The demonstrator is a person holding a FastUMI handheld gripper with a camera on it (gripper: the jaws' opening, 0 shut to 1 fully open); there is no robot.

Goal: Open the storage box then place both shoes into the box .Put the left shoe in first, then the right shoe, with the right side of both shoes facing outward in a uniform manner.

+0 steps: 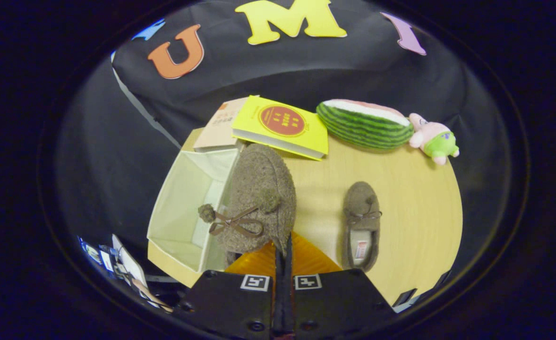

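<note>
My gripper [282, 257] is shut on a brown fuzzy shoe [259, 198] with a dark bow and pompoms. The shoe hangs toe-away just ahead of the fingers, lifted above the table beside the right wall of the open storage box [185, 208]. That box is pale cream fabric, and what I see of its inside holds nothing. The second brown shoe [362, 225] lies flat on the wooden table [414, 208] to the right of the fingers, toe pointing away, its pale insole showing.
Beyond the box lie a yellow book [282, 125] and a tan book [218, 130] under it. A watermelon-shaped plush [365, 125] and a small pink and green plush toy [433, 138] sit at the table's far right. Loose cards [126, 267] lie below the table's near left corner.
</note>
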